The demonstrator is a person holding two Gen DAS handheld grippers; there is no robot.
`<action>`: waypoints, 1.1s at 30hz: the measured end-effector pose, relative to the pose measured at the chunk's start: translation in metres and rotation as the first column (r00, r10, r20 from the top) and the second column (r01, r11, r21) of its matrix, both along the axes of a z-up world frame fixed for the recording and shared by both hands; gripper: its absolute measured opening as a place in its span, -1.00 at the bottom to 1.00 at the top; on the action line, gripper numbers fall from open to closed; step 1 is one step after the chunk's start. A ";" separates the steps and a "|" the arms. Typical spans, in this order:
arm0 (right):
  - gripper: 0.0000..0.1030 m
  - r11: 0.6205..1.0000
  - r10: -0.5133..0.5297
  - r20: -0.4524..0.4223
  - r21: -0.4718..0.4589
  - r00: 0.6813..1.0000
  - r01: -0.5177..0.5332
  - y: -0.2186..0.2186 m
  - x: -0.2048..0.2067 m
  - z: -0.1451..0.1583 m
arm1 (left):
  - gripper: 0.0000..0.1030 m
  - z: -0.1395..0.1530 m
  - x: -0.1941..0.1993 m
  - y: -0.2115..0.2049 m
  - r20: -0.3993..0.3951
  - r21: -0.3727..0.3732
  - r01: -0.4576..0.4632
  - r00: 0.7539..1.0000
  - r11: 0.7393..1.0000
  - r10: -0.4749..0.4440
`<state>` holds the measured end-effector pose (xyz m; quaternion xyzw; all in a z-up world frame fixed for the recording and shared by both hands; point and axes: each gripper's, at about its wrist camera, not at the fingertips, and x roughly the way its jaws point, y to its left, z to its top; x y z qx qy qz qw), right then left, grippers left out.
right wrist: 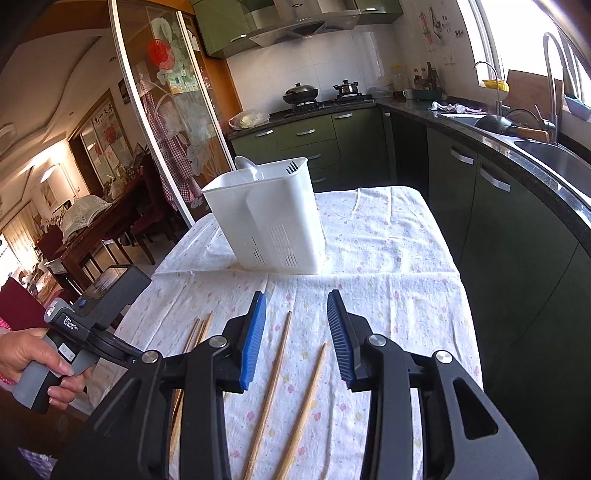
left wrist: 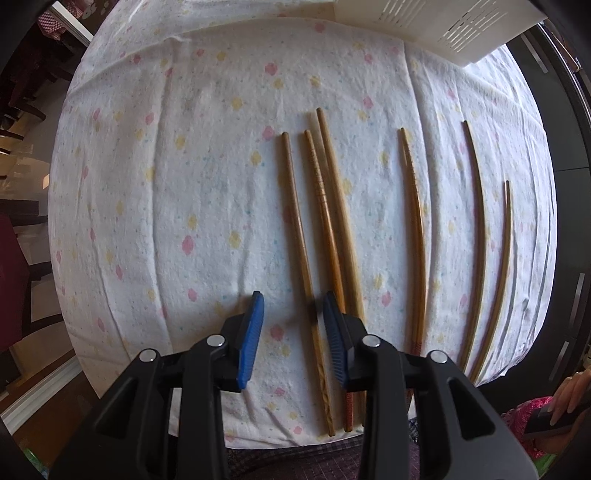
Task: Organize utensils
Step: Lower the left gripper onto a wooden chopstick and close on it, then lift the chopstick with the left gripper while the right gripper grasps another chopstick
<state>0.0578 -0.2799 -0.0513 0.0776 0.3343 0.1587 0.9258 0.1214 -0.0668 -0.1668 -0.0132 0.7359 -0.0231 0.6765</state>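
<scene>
Several wooden chopsticks lie lengthwise on a flowered white cloth (left wrist: 184, 166). In the left wrist view, three lie close together (left wrist: 321, 221), with one more (left wrist: 415, 221) and two thin ones (left wrist: 480, 240) to the right. My left gripper (left wrist: 293, 306) is open just above the cloth, with the leftmost chopstick (left wrist: 295, 221) passing between its fingers. My right gripper (right wrist: 297, 306) is open and empty above two chopsticks (right wrist: 275, 373). A white slotted utensil holder (right wrist: 269, 218) stands at the far side of the table with a white spoon (right wrist: 249, 168) in it.
The holder's corner (left wrist: 443, 26) shows at the top right of the left wrist view. The table's right edge runs along dark green cabinets (right wrist: 517, 236) and a counter with a sink. A glass sliding door (right wrist: 162, 110) and a dining room are to the left.
</scene>
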 end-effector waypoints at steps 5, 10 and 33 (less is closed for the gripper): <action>0.46 0.998 0.052 -0.035 -0.044 0.998 -0.054 0.014 0.000 -0.002 | -0.84 0.000 0.005 -0.003 -0.009 0.025 0.003 1.000 1.000 -0.003; 0.70 0.990 0.115 -0.169 -0.055 0.979 -0.126 0.029 0.011 -0.011 | -0.87 -0.001 0.007 0.004 -0.018 0.002 -0.014 1.000 1.000 0.014; -0.55 0.928 0.051 -0.720 -0.221 0.692 -0.299 0.110 0.092 -0.113 | -0.88 0.040 0.018 0.035 0.068 -0.073 0.035 0.997 0.997 -0.030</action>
